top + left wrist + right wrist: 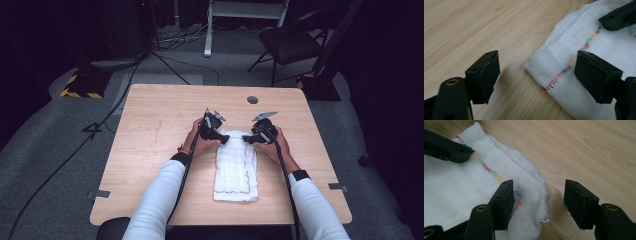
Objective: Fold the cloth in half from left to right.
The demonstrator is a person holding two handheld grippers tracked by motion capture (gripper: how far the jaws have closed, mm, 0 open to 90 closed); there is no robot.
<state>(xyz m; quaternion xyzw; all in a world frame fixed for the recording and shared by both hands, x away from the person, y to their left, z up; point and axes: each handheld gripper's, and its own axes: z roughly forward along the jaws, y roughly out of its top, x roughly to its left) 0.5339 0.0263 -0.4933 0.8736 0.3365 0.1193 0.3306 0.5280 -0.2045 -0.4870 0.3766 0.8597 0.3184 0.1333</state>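
Grippers poised at the far corners of a folded cloth on the tabletop.
Left gripper and right gripper fingers stand open, straddling 1 corner each; shallow bites could catch only the top layer, unfolding it.

My table sits brightly lit from above, dark room all round; close views sharp, jaws near the bottom edge slightly soft.

High view looks down; both close gripper views share the cloth's far end.
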